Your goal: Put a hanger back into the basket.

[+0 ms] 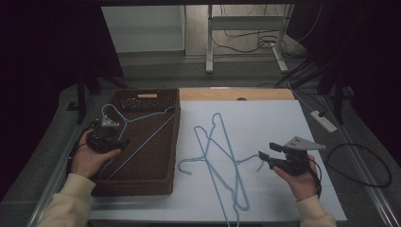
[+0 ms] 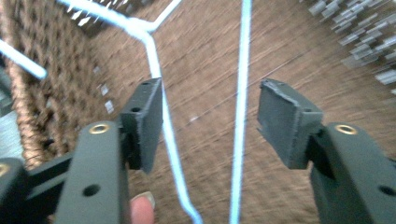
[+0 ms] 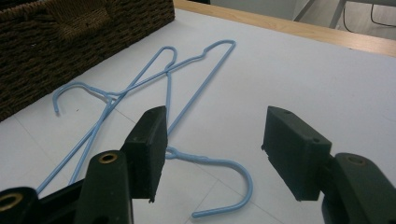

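The left gripper (image 1: 124, 143) is hovering at the left edge of the high view, over the brown woven basket (image 1: 166, 142), with its jaws standing apart and gripping nothing. A blue wire hanger (image 1: 137, 135) is lying inside that basket; in the left gripper view two of its wires (image 2: 241, 112) are running between the parted pads without being pressed. The right gripper (image 1: 265, 152) is waiting at the lower right of the high view, jaws likewise open and empty, aimed leftward across the white table sheet (image 1: 274, 118). Two more hangers (image 1: 222, 156) are lying crossed on the sheet at centre frame, long axes running from upper centre to lower centre, just left of the right gripper, making the right hand the nearer one. The right gripper view is showing a hook (image 3: 224, 186) curling directly between and beyond its jaws, a detail that is too small to judge from above. The high view alone is giving the basket-to-hanger layout.
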The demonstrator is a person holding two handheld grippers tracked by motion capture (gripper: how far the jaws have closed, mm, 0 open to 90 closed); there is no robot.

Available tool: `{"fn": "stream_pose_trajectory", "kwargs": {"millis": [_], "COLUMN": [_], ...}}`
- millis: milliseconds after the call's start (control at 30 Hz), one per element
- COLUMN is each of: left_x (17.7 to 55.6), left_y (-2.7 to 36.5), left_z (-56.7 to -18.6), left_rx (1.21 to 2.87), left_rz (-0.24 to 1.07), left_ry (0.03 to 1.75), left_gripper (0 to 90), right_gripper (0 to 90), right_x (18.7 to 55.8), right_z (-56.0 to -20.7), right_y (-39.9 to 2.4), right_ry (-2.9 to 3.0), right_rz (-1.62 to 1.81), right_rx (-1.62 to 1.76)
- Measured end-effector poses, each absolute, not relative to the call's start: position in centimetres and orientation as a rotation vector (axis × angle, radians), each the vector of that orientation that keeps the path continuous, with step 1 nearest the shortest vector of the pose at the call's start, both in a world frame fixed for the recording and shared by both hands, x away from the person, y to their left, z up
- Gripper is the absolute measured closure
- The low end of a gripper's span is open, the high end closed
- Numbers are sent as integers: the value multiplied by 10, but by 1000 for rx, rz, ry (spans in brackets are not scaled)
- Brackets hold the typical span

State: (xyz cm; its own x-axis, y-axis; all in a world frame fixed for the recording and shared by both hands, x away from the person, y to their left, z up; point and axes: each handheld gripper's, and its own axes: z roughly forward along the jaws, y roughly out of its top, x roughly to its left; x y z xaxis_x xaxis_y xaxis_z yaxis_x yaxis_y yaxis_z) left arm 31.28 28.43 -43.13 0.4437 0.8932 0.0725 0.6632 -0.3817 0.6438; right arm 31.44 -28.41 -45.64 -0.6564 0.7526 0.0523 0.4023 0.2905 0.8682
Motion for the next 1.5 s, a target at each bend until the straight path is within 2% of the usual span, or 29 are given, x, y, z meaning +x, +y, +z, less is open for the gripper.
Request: {"fn": "stream_pose_trajectory", "kwargs": {"millis": [267,600,867,1500], "left_x": [279,255,246,236], "left_y": [267,237,225,216], "left_z": [-413,-415,-426,-440], "left_rx": [2044,1980,1942,1921], "left_rz": [516,473,415,386], "left_ry": [1124,991,956,934], "left_gripper": [353,344,331,310], "right_gripper": [381,365,345,320], "right_x": [317,319,318,318], "right_z": [-458,-462,-466,-469], "right_y": [-284,-283,-281,-275], "right_ry": [2226,2275,2311,2380], "right_rz": [1296,1262,1236,1213], "right_rx": [1049,1042,1026,957]}}
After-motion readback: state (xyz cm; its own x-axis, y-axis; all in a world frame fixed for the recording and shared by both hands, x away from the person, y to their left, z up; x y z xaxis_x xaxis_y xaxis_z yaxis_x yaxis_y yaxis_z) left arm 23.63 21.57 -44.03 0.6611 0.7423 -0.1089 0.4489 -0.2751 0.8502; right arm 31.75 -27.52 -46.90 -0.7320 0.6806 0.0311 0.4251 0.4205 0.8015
